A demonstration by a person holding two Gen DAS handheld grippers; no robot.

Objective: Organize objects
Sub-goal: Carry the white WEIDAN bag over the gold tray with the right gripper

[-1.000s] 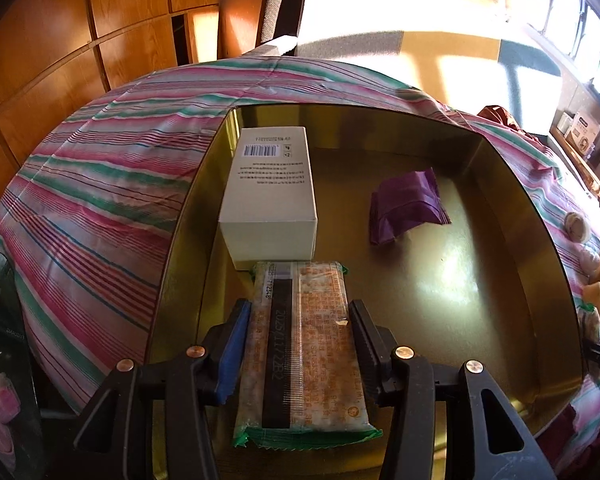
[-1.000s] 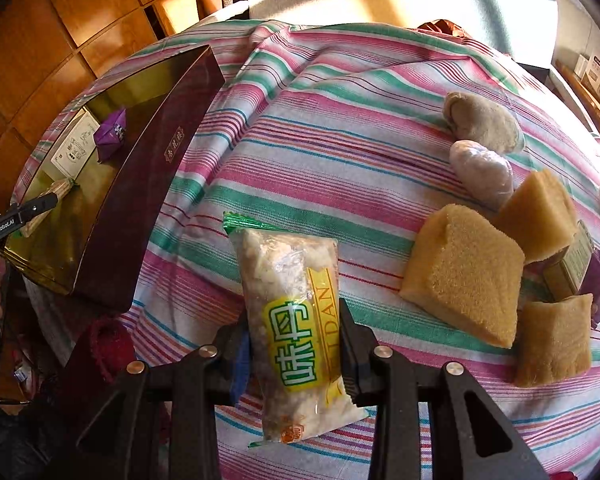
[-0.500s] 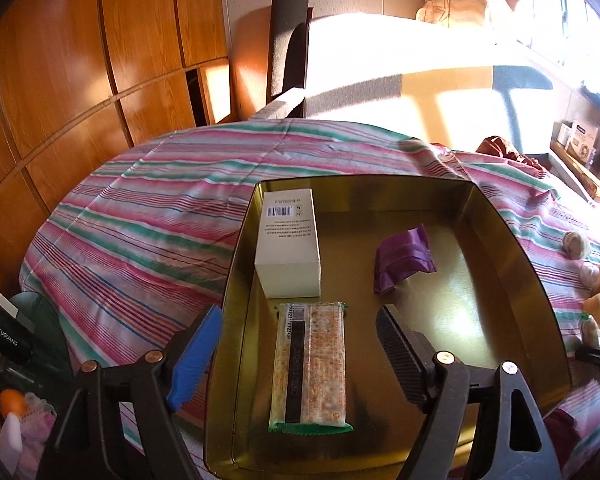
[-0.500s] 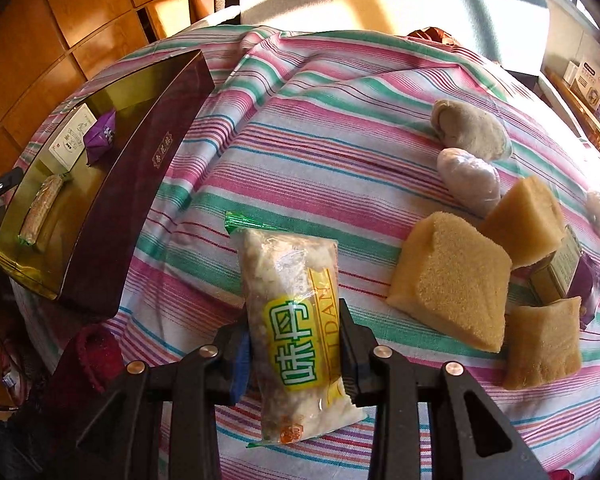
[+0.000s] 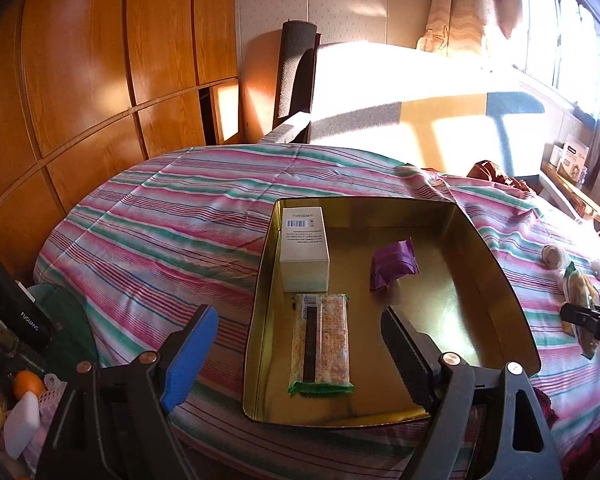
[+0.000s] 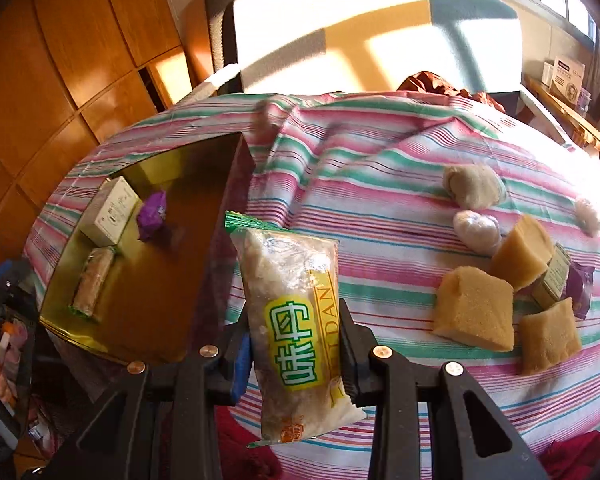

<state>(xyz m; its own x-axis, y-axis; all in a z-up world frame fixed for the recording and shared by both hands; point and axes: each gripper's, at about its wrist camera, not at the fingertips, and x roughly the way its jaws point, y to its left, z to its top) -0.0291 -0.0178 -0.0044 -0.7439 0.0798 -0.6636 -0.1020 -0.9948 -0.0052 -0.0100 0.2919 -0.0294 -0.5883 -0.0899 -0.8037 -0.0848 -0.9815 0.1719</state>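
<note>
A gold tray (image 5: 496, 280) on the striped cloth holds a white box (image 5: 304, 248), a purple packet (image 5: 394, 262) and a long cracker pack (image 5: 322, 344). My left gripper (image 5: 296, 316) hangs above and in front of the tray, jaws opening, nothing between its pads. My right gripper (image 6: 294, 320) is shut on a clear snack packet (image 6: 296, 312) with a yellow-green label, held off the cloth just right of the tray's dark outer wall (image 6: 216, 216). That packet (image 5: 578, 288) also shows at the right edge of the left wrist view.
Right of the held packet, three tan sponge-like blocks (image 6: 474, 312) lie with pale wrapped lumps (image 6: 474, 186), a small box (image 6: 552, 280) and a purple packet (image 6: 580, 288). Wood panelling and a chair back (image 5: 296, 68) stand behind. Clutter (image 5: 20, 412) sits below the table's left edge.
My left gripper opened, let go of the cracker pack in the tray, and drew back and up. My right gripper lifted the snack packet off the cloth, nearer the tray.
</note>
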